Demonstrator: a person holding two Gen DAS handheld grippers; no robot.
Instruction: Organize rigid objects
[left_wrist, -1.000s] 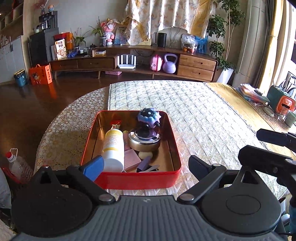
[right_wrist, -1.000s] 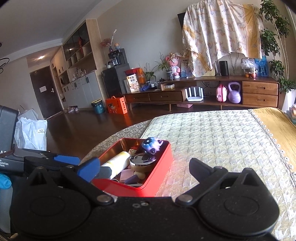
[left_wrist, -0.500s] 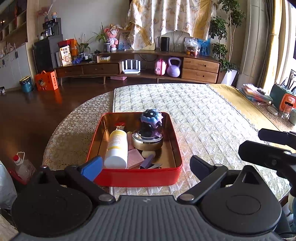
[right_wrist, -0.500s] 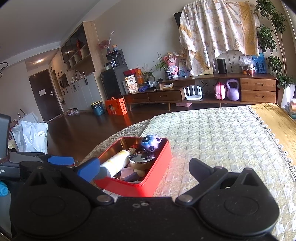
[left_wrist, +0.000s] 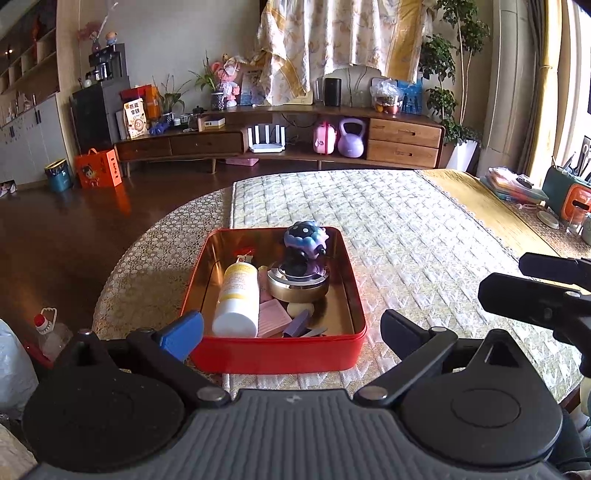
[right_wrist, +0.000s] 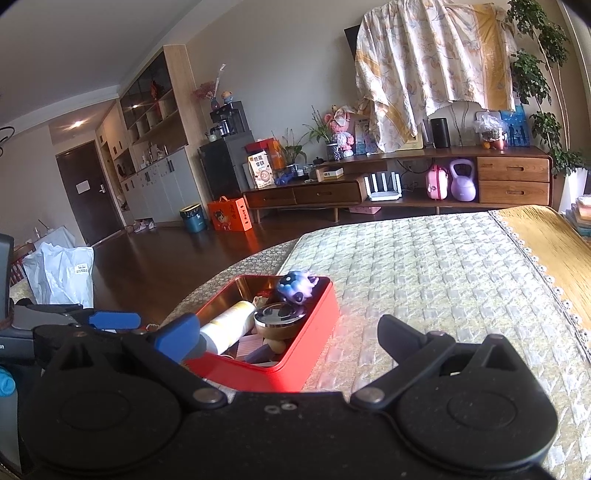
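While both tools hang back from the load, the risks read like this, one view after another.

Left wrist view, fingers: the left gripper (left_wrist: 291, 334) is spread wide and holds nothing; its fingers frame the near wall of the red tin (left_wrist: 277, 354), apart from it.
Left wrist view, load: the tin sits on the quilted surface (left_wrist: 406, 236) near its front edge, already packed – a white bottle (left_wrist: 236, 302) lying on its side, a round brass box (left_wrist: 298, 286) with a purple figurine (left_wrist: 304, 238) perched on top, a pink block (left_wrist: 273, 321), a small purple piece (left_wrist: 297, 326).
Left wrist view, topple risk: the figurine stands high on the lid, so in my judgement any nudge to the tin or the brass box could tip it out.
Left wrist view, roll risk: the bottle lies loose; a tilt of the tin would likely send it against the pink block.
Left wrist view, edge risk: a push from the far side could slide the tin off the front edge.

Right wrist view, fingers: the right gripper (right_wrist: 286, 334) is also splayed and empty, set to the right of the tin and near its corner.
Right wrist view, clash risk: the left tool shows at the frame's left, close by – both reaching in at once could knock fingers together over the tin.
Right wrist view, grip risk: the brass lid looks slick and domed; a pinch there may slip.
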